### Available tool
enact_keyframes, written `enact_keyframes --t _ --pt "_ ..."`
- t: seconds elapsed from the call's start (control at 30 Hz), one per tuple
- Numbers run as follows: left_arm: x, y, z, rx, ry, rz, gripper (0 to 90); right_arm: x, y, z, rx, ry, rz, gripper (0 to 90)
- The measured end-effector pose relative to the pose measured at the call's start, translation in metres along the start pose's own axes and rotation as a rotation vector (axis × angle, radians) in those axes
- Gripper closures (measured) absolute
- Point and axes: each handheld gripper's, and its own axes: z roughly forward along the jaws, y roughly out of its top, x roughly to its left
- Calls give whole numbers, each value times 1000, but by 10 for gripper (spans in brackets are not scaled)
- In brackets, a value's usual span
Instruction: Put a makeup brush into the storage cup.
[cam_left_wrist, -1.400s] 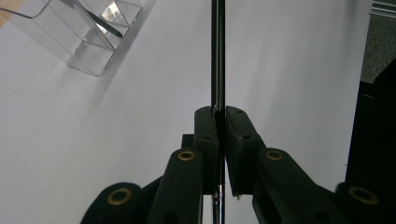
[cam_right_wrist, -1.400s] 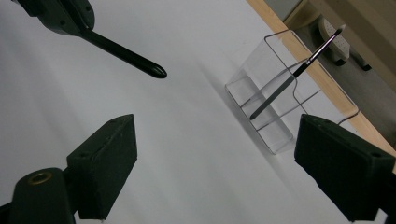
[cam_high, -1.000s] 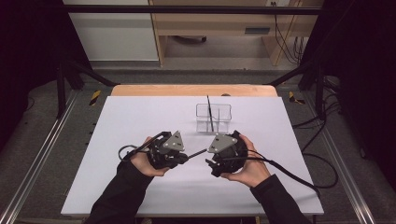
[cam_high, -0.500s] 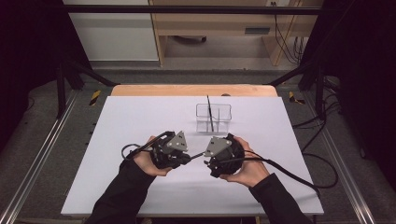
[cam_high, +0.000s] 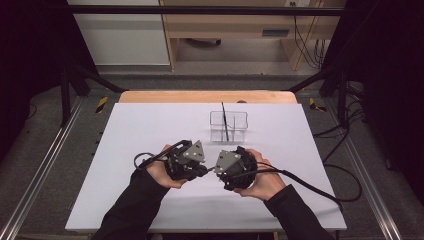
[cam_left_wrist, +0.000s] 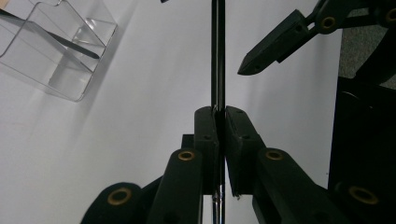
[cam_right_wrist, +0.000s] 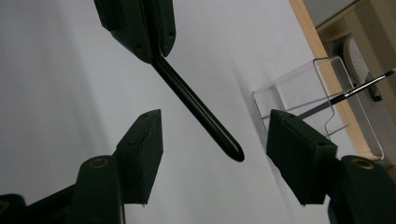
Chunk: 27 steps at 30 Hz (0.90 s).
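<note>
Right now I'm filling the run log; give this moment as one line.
left hand-held gripper: shut on black pen | right hand-held gripper: open, closing around pen tip | clear organizer: beyond

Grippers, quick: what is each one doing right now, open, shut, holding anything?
Left gripper: shut on a thin black pen.
Right gripper: open, its jaws have just been closing around the pen's free end, pads not yet touching it.
</note>
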Motion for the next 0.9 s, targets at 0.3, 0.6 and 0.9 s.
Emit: enact_keyframes --t 0.3,0.6,0.9 --pt "-1 4 3 15 -13 9 833 5 4 2 15 4 -59 470" --pt "0 4 4 21 -23 3 833 7 3 2 12 -10 -145 572" --pt "0 7 5 34 -32 13 833 7 7 6 -19 7 -261 625"
